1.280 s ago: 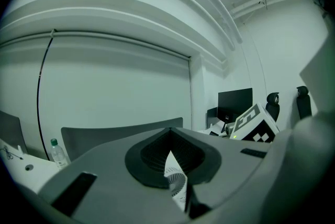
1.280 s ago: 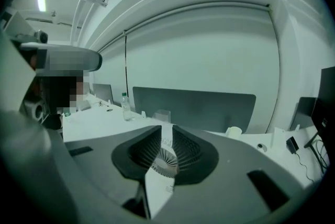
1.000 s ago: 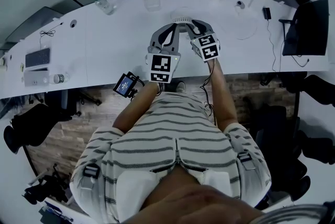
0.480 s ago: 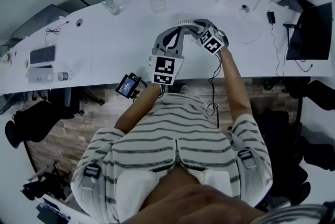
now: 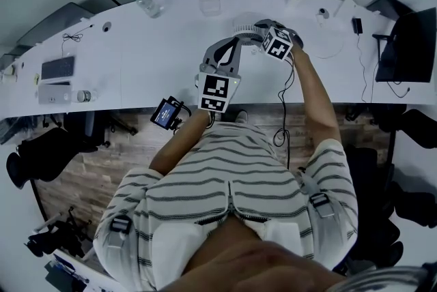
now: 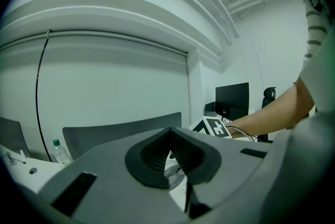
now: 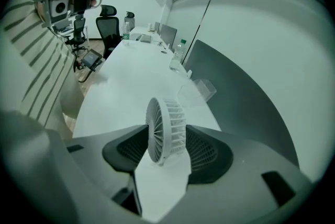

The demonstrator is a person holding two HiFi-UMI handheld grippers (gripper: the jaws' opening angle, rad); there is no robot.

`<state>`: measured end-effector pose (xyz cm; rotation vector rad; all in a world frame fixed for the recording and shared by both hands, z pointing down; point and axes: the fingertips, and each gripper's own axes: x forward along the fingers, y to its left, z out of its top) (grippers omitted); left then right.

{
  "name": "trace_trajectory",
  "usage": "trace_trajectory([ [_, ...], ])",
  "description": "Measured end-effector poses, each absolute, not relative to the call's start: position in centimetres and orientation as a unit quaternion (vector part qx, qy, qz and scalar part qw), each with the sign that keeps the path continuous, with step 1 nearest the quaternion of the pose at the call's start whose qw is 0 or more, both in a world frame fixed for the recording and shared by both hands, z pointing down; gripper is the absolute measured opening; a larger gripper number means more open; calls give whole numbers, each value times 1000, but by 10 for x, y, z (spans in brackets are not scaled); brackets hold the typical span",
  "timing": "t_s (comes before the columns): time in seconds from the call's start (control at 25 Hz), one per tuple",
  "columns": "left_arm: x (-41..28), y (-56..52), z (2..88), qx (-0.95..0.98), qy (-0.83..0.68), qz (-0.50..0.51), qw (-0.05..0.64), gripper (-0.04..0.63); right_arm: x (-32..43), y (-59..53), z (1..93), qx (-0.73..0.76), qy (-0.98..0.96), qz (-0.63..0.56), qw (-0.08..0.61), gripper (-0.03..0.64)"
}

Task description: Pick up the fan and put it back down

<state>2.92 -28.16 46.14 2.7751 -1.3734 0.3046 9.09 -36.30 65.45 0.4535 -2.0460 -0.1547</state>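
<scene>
1. The small white round plastic fan [image 7: 166, 129] stands upright on the curved white desk [image 5: 136, 59], at the person's twelve o'clock.
2. The right gripper [image 7: 167, 154] straddles the fan. Its jaws have just been opening and it has let go. It should withdraw straight, without clipping the grille.
3. The left gripper [image 6: 168, 131], at the fan's seven o'clock, is clenched and empty.
4. Only the right gripper view shows the fan between the pads; the head view shows both grippers.

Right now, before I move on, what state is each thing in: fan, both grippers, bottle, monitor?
Fan: upright on the table, between the right gripper's jaws.
Right gripper: open, jaws have just been opening, fan between them.
Left gripper: shut, nothing in it.
Water bottle: upright, cap on.
Monitor: screen dark.
</scene>
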Motion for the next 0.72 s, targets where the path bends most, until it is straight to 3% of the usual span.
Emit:
trace_trajectory([
  [0.72, 33, -279, 471, 898, -426, 102, 36, 8, 90, -379, 679, 108, -838, -16, 535, 225],
])
